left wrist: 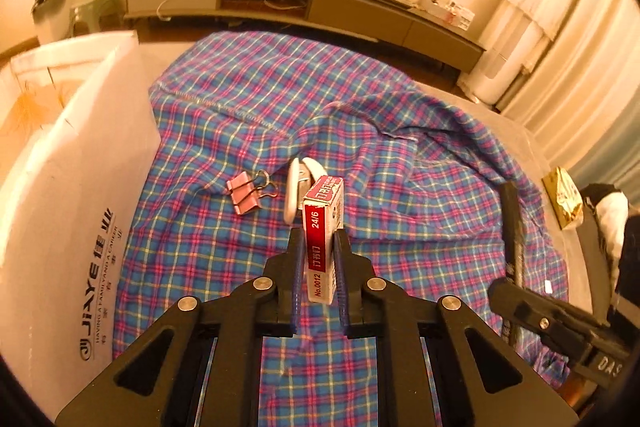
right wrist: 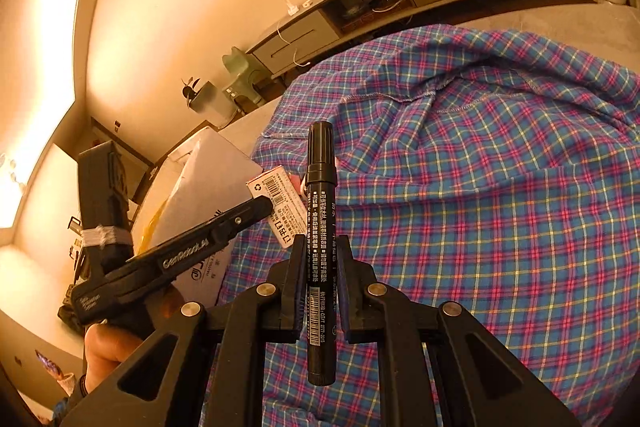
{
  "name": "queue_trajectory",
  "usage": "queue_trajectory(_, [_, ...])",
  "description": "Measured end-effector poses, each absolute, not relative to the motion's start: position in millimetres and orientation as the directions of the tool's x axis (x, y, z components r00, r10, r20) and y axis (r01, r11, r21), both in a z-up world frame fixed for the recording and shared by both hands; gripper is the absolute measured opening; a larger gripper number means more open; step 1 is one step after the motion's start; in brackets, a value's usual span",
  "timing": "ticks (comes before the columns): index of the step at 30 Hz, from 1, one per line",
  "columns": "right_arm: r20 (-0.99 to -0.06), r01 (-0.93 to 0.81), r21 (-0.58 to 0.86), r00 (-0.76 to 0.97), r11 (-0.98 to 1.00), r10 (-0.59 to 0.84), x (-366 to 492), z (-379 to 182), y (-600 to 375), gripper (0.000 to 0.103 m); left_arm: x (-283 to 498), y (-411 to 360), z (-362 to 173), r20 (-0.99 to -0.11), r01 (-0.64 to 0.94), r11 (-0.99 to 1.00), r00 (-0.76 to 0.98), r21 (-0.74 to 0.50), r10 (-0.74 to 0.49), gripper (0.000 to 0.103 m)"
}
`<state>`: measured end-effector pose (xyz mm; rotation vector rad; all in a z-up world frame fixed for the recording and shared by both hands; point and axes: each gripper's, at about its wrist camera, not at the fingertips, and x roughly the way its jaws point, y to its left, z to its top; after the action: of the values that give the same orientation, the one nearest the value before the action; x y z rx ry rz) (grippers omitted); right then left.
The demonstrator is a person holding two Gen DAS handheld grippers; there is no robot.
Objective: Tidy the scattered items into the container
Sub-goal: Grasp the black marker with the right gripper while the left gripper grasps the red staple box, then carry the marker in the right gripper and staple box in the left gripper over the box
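Cardboard is what my next move turns on: the white corrugated cardboard box printed with dark lettering (left wrist: 68, 195) stands at the left edge of the blue-and-pink plaid cloth (left wrist: 400, 131), to the left of both my tools and nearer my left one.

My left gripper (left wrist: 319, 239) is clamped on a small red-and-white cardboard staple box (left wrist: 322, 227), held on edge with its long axis running along the fingers, lifted clear of the cloth. My right gripper (right wrist: 318, 247) is clamped around a black marker pen with white print (right wrist: 320, 227), whose long axis also runs straight out between the fingers, cap end far.

In the right wrist view, my left gripper and its staple box sit between the marker and the cardboard box, so I judge the left should swing over and drop first, the right following.

Two things lie on the cloth just beyond the staple box: a pink metal binder clip (left wrist: 248, 193) and, partly hidden behind the box, a white plastic stapler (left wrist: 298, 187).
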<state>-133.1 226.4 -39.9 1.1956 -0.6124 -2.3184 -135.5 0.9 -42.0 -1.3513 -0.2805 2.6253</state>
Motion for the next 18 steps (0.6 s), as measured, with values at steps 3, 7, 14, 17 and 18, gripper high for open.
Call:
queue_trajectory(3, [-0.623,0.210,0.564,-0.526,-0.799,-0.579,-129.4,-32.6,222.8,0.014,-121.8,2.6,-30.6,-0.772,-0.093,-0.967,-0.586,-0.238,0.247,0.014])
queue_trajectory(7, [-0.617,0.239,0.547,-0.532,-0.803,-0.579,-122.4,-23.5,214.9,0.014,-100.9,0.0,-17.0,-0.757,-0.117,-0.964,-0.599,-0.239,0.261,0.014])
queue_trajectory(14, [-0.609,0.294,0.508,-0.541,-0.809,-0.580,-107.8,-7.1,193.7,0.014,-64.1,-13.2,8.1,-0.721,-0.149,-0.955,-0.629,-0.257,0.292,0.014])
queue_trajectory(17, [-0.608,0.318,0.484,-0.547,-0.815,-0.575,-101.2,-0.8,183.5,0.014,-52.2,-21.5,18.6,-0.703,-0.154,-0.951,-0.643,-0.268,0.303,0.014])
queue_trajectory(18, [-0.608,0.325,0.478,-0.548,-0.816,-0.575,-99.2,1.0,180.4,0.014,-49.5,-23.9,21.5,-0.699,-0.155,-0.950,-0.647,-0.272,0.306,0.014])
